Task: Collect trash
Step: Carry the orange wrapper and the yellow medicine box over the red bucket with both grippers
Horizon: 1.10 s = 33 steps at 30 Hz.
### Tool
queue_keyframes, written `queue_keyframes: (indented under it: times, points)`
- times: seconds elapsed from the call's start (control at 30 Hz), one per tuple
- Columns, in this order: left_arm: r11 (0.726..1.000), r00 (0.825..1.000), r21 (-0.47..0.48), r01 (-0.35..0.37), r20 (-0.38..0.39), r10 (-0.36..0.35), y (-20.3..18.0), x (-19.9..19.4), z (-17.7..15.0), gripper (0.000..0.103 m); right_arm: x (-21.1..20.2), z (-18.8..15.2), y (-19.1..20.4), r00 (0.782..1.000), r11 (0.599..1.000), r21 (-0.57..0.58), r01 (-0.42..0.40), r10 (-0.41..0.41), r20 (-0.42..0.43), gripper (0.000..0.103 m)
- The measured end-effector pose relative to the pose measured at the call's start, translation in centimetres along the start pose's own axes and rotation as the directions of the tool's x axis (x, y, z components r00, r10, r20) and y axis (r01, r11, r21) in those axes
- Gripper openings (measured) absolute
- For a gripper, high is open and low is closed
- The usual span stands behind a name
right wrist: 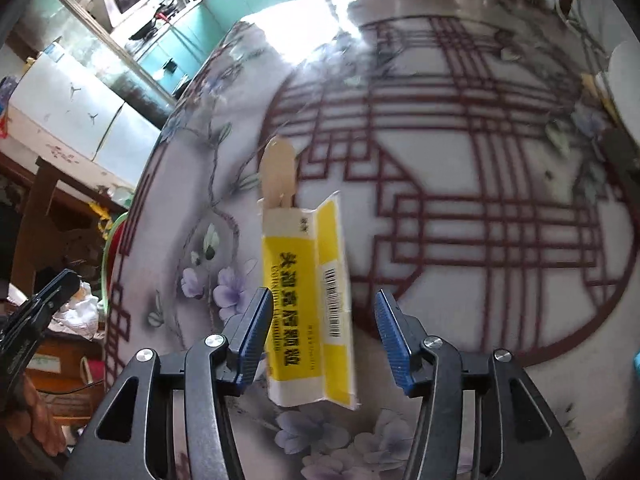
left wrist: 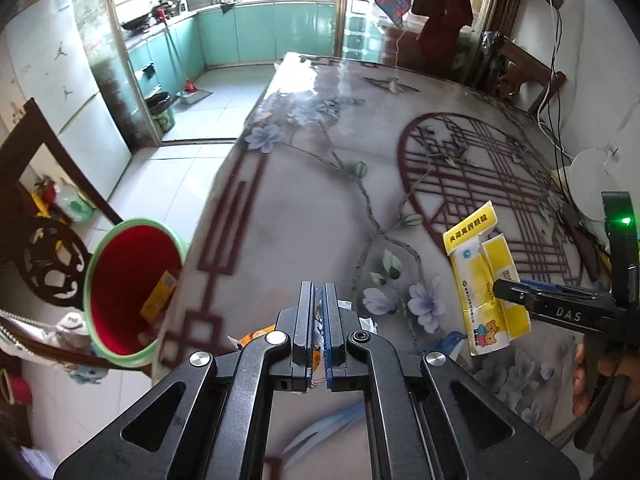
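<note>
**Ana:** Two grippers, two different jobs. Start with the right gripper point(right wrist: 320, 340): its blue pads stand partly apart, and the yellow packet point(right wrist: 308, 300) lies flat on the table point(right wrist: 480, 280) in the gap between them. The left pad is just beside the packet's edge; the right pad is clear of it. Nothing is pinched.

**Ben:** Which way does the packet run?

**Ana:** Its long axis points straight away from that gripper, roughly along the fingers, so the pads flank its two long sides. A pale wooden stick point(right wrist: 278, 172) pokes out of the packet's far end. Closing across the short width looks to me like the natural grip.

**Ben:** And the other hand?

**Ana:** The left gripper point(left wrist: 319, 320) is clamped tight on a crumpled wrapper point(left wrist: 320, 312), white with some print, squeezed between its pads. Taking the packet as landmark, that gripper sits well to the packet's left, near the table's edge.

**Ben:** Where is the bin point(left wrist: 132, 280)?

**Ana:** Further left again from the packet, off the table's edge, beside the left gripper: red inside, green rim, with a yellow scrap already in it. So the left hand is far nearer the bin, the right hand nearer the packet.
</note>
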<state>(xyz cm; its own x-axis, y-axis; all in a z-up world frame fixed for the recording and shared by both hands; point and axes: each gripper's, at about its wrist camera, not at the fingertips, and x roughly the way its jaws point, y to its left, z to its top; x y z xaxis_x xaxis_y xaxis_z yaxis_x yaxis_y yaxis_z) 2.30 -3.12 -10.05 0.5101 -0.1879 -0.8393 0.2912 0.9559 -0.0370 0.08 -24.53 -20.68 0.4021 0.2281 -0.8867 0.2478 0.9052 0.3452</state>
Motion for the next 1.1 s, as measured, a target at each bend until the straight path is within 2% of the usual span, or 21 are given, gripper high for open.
queue_keyframes:
  times: [0.17,0.23,0.37,0.77,1.1]
  points:
    - [1.0,1.0,-0.013,-0.007,-0.003,0.006,1.1,0.0,-0.3,0.004,2.1,-0.4,0.9,0.996,0.998,-0.024,0.056,-0.058,-0.067,0.055]
    - [1.0,1.0,-0.01,-0.011,-0.006,0.011,1.4,0.1,-0.5,0.004,1.6,-0.7,1.3,0.998,0.998,-0.025,0.056,-0.057,-0.037,0.047]
    - [1.0,1.0,-0.018,-0.006,-0.016,0.006,2.1,0.4,-0.7,0.004,0.3,-0.7,2.1,0.998,0.997,-0.043,0.058,-0.058,0.008,0.042]
    - [1.0,1.0,-0.002,0.016,-0.023,-0.016,4.4,0.9,-0.6,0.004,-4.1,0.6,6.2,0.989,0.995,-0.063,0.081,-0.072,0.131,0.042]
    - [1.0,1.0,-0.007,0.016,-0.025,-0.016,8.5,1.0,-0.6,0.004,-4.8,0.6,11.9,0.984,0.992,-0.096,0.083,-0.066,0.167,0.041]
